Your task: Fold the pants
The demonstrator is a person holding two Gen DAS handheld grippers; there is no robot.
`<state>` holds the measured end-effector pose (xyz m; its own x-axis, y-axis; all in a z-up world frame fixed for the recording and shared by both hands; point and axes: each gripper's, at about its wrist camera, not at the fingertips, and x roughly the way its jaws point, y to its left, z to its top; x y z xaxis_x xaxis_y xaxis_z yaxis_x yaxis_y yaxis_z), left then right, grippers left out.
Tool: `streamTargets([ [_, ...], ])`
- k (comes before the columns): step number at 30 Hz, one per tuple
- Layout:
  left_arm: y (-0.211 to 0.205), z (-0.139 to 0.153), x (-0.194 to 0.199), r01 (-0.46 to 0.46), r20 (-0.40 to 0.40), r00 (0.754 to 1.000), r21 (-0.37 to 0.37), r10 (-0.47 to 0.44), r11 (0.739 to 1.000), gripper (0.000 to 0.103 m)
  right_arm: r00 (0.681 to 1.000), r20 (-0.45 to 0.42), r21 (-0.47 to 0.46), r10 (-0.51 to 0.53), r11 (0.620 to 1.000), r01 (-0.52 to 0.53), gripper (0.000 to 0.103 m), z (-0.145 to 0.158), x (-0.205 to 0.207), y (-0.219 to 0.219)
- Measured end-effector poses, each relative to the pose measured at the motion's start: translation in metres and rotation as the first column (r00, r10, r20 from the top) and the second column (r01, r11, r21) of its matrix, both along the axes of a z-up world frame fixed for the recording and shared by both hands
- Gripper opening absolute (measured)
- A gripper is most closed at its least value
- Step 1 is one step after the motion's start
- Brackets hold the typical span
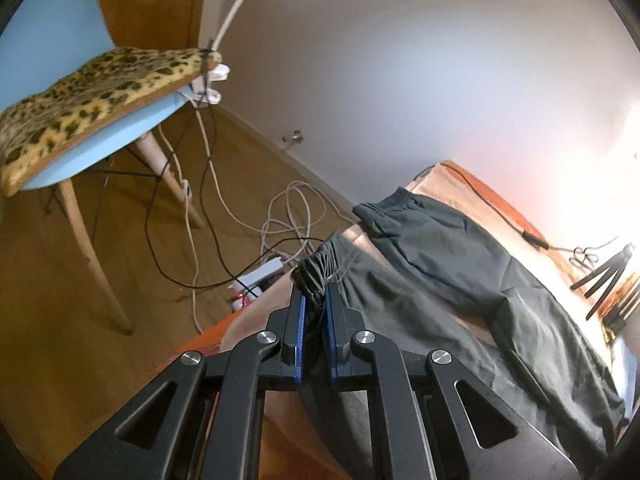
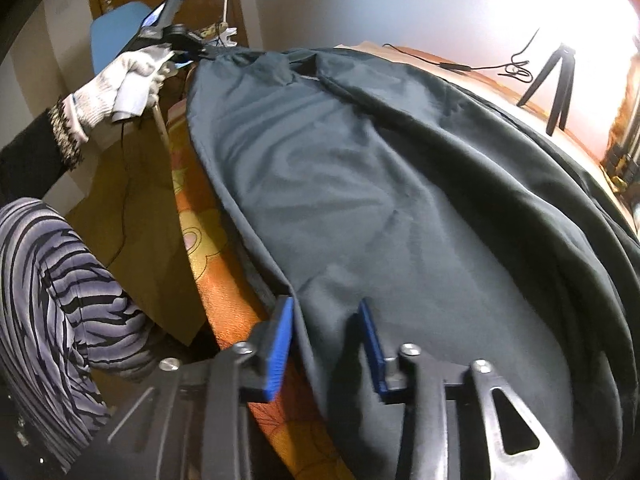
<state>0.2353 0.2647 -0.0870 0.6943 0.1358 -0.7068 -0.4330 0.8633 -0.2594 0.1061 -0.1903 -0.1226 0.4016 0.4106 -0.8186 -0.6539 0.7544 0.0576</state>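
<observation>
Dark grey pants (image 1: 448, 276) lie along an orange-covered bed (image 2: 224, 280). My left gripper (image 1: 315, 300) is shut on the gathered waistband (image 1: 316, 270) at the bed's edge. In the right wrist view the left gripper (image 2: 188, 50) shows far off, held by a gloved hand, shut on the pants' far end. My right gripper (image 2: 326, 312) is open, with its blue pads (image 2: 280, 344) astride the near part of the pants (image 2: 380, 208). The cloth lies between the jaws, which stand wide apart.
A blue chair (image 1: 80, 128) with a leopard cushion (image 1: 96, 88) stands on the wooden floor left of the bed. Cables and a power strip (image 1: 260, 276) lie on the floor. A black tripod (image 2: 560, 80) and a cable (image 2: 452, 66) sit at the bed's far side.
</observation>
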Motion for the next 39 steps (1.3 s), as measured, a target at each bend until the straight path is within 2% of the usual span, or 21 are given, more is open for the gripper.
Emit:
streamTargets([
  [2,0.006,-0.003,-0.009,-0.016,0.006,1.0,-0.01,0.016,1.0,0.007,1.0,0.008,0.008,0.003,1.0,-0.003,0.022,0.003,-0.002,-0.001],
  [6,0.016,-0.019,-0.011,-0.03,-0.035,0.999,-0.041,0.028,0.999,0.007,1.0,0.022,0.024,0.015,1.0,-0.016,0.016,0.01,-0.005,0.0],
  [8,0.017,-0.022,-0.01,-0.032,-0.039,0.999,-0.045,0.03,0.998,0.007,0.999,0.033,0.025,0.01,1.0,-0.011,0.009,0.012,-0.005,-0.001],
  [12,0.013,-0.02,-0.006,-0.025,-0.031,0.999,-0.053,0.024,0.998,0.007,0.996,0.085,-0.005,0.008,1.0,-0.008,0.006,0.016,-0.005,0.0],
  [14,0.013,-0.015,-0.004,-0.023,-0.018,1.0,-0.067,0.022,0.998,0.007,0.996,0.075,0.013,0.041,0.999,-0.042,0.013,0.017,-0.008,0.001],
  [15,0.014,-0.012,-0.004,-0.023,-0.011,1.0,-0.072,0.022,0.997,0.007,0.996,0.076,0.013,0.05,0.999,-0.051,0.021,0.017,-0.01,0.002],
  [16,0.014,-0.007,-0.003,-0.024,-0.003,1.0,-0.077,0.024,0.997,0.007,0.994,0.084,0.013,0.063,0.998,-0.065,0.037,0.017,-0.014,0.004],
  [17,0.014,-0.003,-0.002,-0.024,0.003,1.0,-0.078,0.024,0.997,0.007,0.993,0.089,0.012,0.082,0.996,-0.083,0.044,0.016,-0.018,0.006],
  [19,0.014,0.007,0.002,-0.022,0.016,1.0,-0.079,0.023,0.997,0.007,0.988,0.099,-0.006,0.121,0.993,-0.121,0.047,0.014,-0.026,0.012],
  [22,0.01,0.024,0.008,-0.012,0.034,0.999,-0.064,0.014,0.998,0.007,0.981,0.115,-0.048,0.153,0.988,-0.149,0.059,0.008,-0.035,0.018],
  [28,-0.005,0.048,0.018,0.018,0.061,0.998,-0.003,-0.018,1.0,0.007,0.981,0.133,-0.113,0.141,0.986,-0.127,0.058,-0.002,-0.031,0.021],
  [30,-0.007,0.049,0.017,0.022,0.064,0.998,-0.001,-0.022,1.0,0.007,0.985,0.131,-0.116,0.114,0.988,-0.099,0.056,-0.002,-0.027,0.019],
  [31,-0.006,0.048,0.016,0.022,0.064,0.998,-0.005,-0.022,1.0,0.007,0.986,0.128,-0.121,0.103,0.989,-0.087,0.05,-0.003,-0.025,0.017],
  [32,-0.005,0.047,0.014,0.021,0.064,0.998,-0.008,-0.02,1.0,0.007,0.988,0.125,-0.129,0.095,0.989,-0.079,0.039,-0.004,-0.024,0.016],
  [37,0.003,0.042,-0.005,0.004,0.077,0.997,-0.028,-0.002,1.0,0.007,0.992,0.111,-0.105,0.055,0.994,-0.043,0.004,0.003,-0.023,0.007],
  [39,0.005,0.043,-0.014,0.008,0.084,0.996,-0.03,-0.005,1.0,0.007,0.991,0.126,-0.073,0.053,0.996,-0.044,0.002,0.015,-0.028,0.002],
])
